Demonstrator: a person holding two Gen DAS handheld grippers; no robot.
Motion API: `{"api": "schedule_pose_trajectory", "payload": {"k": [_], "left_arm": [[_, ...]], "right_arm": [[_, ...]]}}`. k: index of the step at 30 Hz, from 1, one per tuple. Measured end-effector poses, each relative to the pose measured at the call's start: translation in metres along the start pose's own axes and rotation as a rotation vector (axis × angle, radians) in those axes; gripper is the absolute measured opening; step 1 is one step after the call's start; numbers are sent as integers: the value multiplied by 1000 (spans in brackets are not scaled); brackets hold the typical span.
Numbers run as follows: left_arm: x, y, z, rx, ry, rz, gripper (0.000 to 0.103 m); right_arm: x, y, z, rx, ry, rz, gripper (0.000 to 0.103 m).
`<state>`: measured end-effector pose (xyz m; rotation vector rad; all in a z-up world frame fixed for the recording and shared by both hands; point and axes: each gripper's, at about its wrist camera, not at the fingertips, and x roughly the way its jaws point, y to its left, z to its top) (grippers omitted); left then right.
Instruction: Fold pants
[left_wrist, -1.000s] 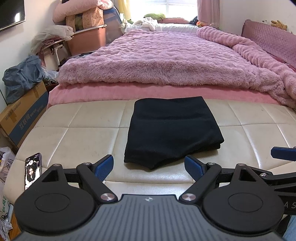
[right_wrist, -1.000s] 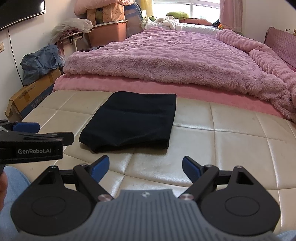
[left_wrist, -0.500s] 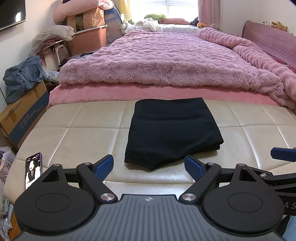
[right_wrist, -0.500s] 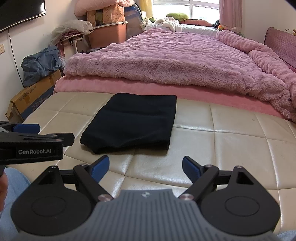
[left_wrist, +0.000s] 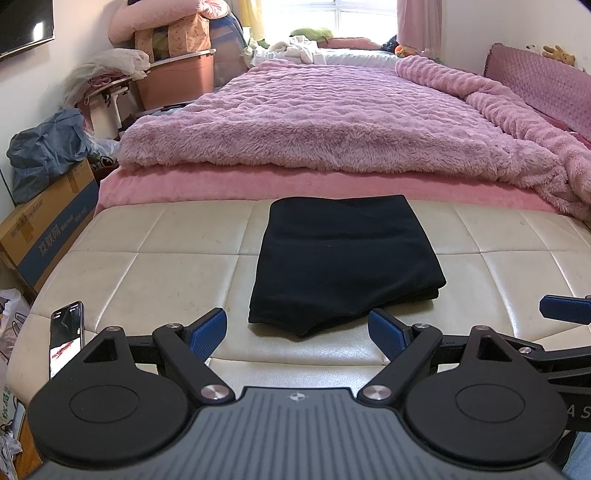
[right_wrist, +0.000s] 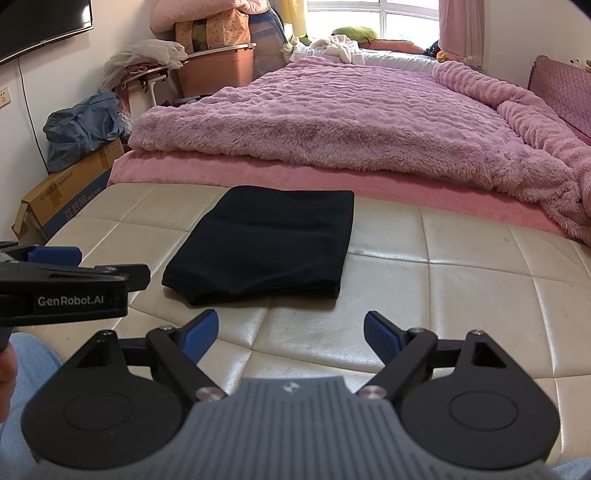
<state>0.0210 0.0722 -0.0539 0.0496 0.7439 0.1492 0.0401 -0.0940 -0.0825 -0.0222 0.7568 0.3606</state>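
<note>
Black pants (left_wrist: 343, 262) lie folded into a flat rectangle on the cream leather bench (left_wrist: 147, 273), just ahead of me; they also show in the right wrist view (right_wrist: 266, 243). My left gripper (left_wrist: 297, 328) is open and empty, held just short of the pants' near edge. My right gripper (right_wrist: 291, 332) is open and empty, a little nearer than the pants and to their right. The left gripper's side shows at the left of the right wrist view (right_wrist: 55, 258). A blue fingertip of the right gripper (left_wrist: 565, 308) shows at the right edge of the left wrist view.
A phone (left_wrist: 66, 338) lies on the bench's near left corner. A bed with a pink fluffy blanket (left_wrist: 332, 125) lies behind the bench. A cardboard box (left_wrist: 44, 232) and bags stand on the floor at left.
Both grippers have stayed almost still and open. The view has shifted very slightly; the pants have not moved.
</note>
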Motion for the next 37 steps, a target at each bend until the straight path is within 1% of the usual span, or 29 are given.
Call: {"api": "schedule_pose_trajectory", "payload": {"k": [18,28,37], "left_arm": [[-1,0,0,-3,-1,-1,101],[-6,-7,-4,2,-14,24,101],[-5,-5,-3,-20,-12,12,101]], "right_arm": [[-1,2,1,2,0,-1,82],[-1,3,-1,4,3,1,82],[0,2,-3,4,6,3,82]]}}
